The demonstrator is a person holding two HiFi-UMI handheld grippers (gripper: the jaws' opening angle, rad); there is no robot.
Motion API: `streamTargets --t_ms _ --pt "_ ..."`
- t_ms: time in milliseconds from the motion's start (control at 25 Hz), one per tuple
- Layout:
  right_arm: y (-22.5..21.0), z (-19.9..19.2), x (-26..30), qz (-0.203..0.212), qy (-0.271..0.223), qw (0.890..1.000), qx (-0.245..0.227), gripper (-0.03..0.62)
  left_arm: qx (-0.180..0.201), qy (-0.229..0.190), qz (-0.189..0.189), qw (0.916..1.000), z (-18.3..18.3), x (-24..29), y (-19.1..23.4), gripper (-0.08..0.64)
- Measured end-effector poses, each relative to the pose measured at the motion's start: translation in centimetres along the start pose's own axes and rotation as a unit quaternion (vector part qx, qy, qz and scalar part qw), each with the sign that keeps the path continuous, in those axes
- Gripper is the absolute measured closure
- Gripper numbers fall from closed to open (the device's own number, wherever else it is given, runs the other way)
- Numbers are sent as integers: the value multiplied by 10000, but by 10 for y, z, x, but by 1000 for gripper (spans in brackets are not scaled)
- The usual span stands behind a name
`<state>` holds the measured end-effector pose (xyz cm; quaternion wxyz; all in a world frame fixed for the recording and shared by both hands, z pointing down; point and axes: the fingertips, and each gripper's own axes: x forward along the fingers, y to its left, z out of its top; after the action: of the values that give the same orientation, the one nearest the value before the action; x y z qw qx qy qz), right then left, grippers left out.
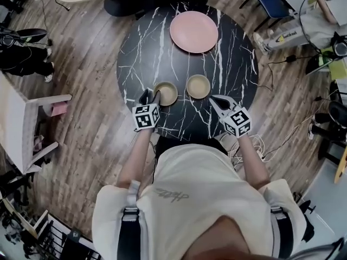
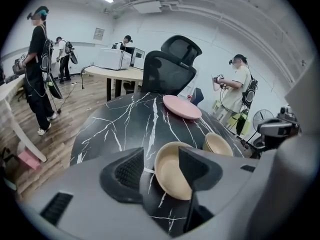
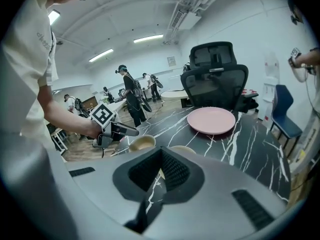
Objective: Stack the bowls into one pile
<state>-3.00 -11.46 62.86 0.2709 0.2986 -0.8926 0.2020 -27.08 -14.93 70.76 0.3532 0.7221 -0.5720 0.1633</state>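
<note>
Wooden floor (image 1: 87, 64) is seen around a round black table (image 1: 146, 47) veined in white, and a black chair (image 2: 170, 69) is set at its far side. On the far part of the table a pink plate (image 1: 193, 31) is laid. Two tan bowls are placed upright side by side near the near edge, close together but not touching. The left gripper (image 1: 151, 96) is held low at the left bowl (image 1: 166, 93), pointed forward and down, with its jaws spread wide. The left side of the bowl's rim is taken between them: one jaw is set outside the wall, over the table, and the other is hung over the bowl's hollow. Neither pad is seen pressed on the rim. The right gripper (image 1: 216, 99) is held just beside the right bowl (image 1: 198, 86), at its near right side, aimed toward the bowl and apart from it. Its jaws are pressed together with nothing caught between them, and the right bowl's rim is seen just beyond their tips. The plate is left well apart from both grippers, beyond the bowls
</note>
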Motion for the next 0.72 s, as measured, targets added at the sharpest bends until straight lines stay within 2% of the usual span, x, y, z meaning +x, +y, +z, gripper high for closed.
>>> streamTargets --t_ms 320,400,640,720 --pt "3 0 22 143 194 9997 -12 586 290 318 -82 9990 -10 20 7 337" --pt "5 2 27 169 200 9997 -24 586 284 399 -65 9988 -16 24 10 374" --pt "10 3 31 146 257 9995 -83 586 228 542 -129 9982 -25 29 12 391" --pt "8 -1 30 120 291 9995 -54 586 189 611 -165 9978 -28 31 11 460"
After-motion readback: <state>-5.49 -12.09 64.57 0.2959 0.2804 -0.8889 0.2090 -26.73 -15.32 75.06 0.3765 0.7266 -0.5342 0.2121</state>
